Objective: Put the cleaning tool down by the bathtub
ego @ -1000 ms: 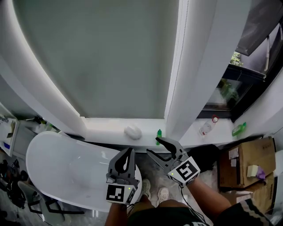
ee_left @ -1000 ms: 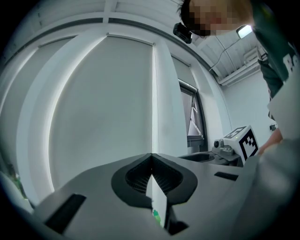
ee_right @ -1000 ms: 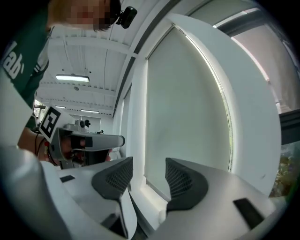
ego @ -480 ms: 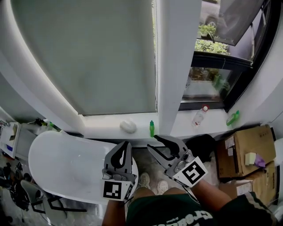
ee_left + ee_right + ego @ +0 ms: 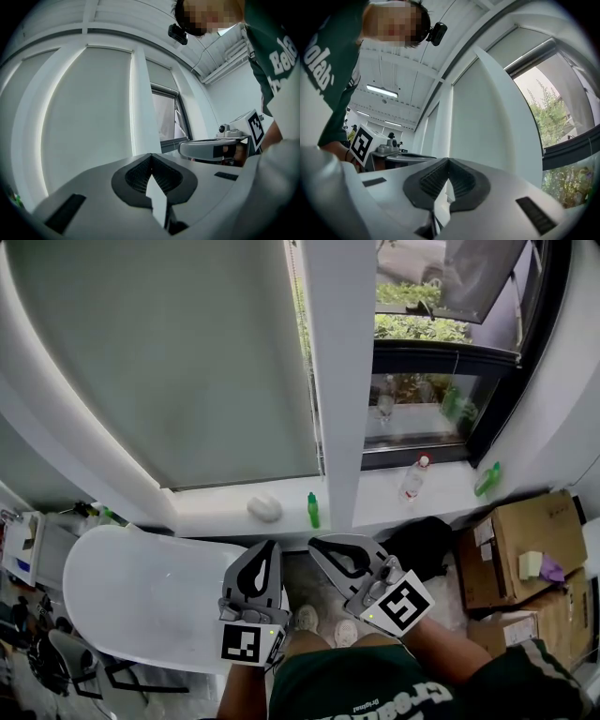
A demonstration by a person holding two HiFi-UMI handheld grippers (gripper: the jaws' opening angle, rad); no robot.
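A white rounded object (image 5: 264, 508), possibly the cleaning tool, lies on the window sill (image 5: 211, 512) just behind the white bathtub (image 5: 131, 596). No gripper holds it. My left gripper (image 5: 266, 547) hangs over the tub's right end, shut and empty; its ribbed pads meet in the left gripper view (image 5: 151, 158). My right gripper (image 5: 321, 546) sits beside it over the floor. Its jaws have just been closing with nothing between them and now stand shut (image 5: 449, 161). Both grippers point level toward the window blind.
On the sill stand a small green bottle (image 5: 312, 510), a clear bottle with a red cap (image 5: 412, 479) and a green spray bottle (image 5: 486, 479). A black bag (image 5: 427, 545) and cardboard boxes (image 5: 525, 549) lie on the floor at right. A white pillar (image 5: 333, 381) splits the window.
The right gripper's jaws went from wide open to shut, empty. Both grippers drew back a little from the sill, and the head view swung right toward the open window.
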